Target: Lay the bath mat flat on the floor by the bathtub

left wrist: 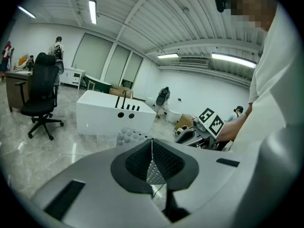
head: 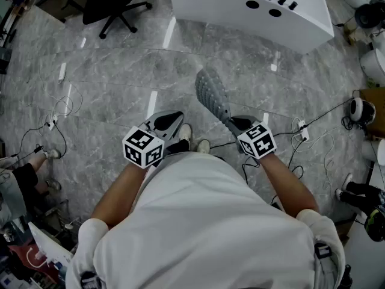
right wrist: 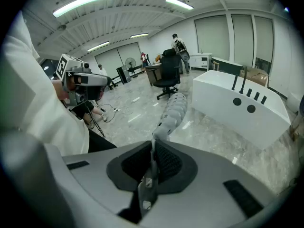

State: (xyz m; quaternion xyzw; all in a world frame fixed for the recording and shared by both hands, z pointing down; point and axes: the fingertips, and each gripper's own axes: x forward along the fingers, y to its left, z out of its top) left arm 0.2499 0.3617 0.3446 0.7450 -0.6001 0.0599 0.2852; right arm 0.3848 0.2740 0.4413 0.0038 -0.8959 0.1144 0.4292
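The grey pebble-textured bath mat (head: 212, 92) hangs folded and narrow above the marble floor, with my right gripper (head: 230, 123) shut on its near edge. In the right gripper view the mat (right wrist: 172, 113) runs out from the shut jaws (right wrist: 153, 148) toward the white bathtub (right wrist: 242, 106). The bathtub (head: 252, 8) stands at the far side of the floor. My left gripper (head: 174, 118) is a little left of the mat, apart from it. Its jaws (left wrist: 152, 148) are shut with nothing between them; the mat (left wrist: 127, 136) and bathtub (left wrist: 114, 115) lie beyond.
A black office chair (head: 111, 5) stands at the far left. Cables (head: 60, 110) and a power strip (head: 302, 131) trail over the floor on both sides. The person's shoes (head: 192, 140) are below the grippers. Another person's legs (head: 27, 173) are at the left edge.
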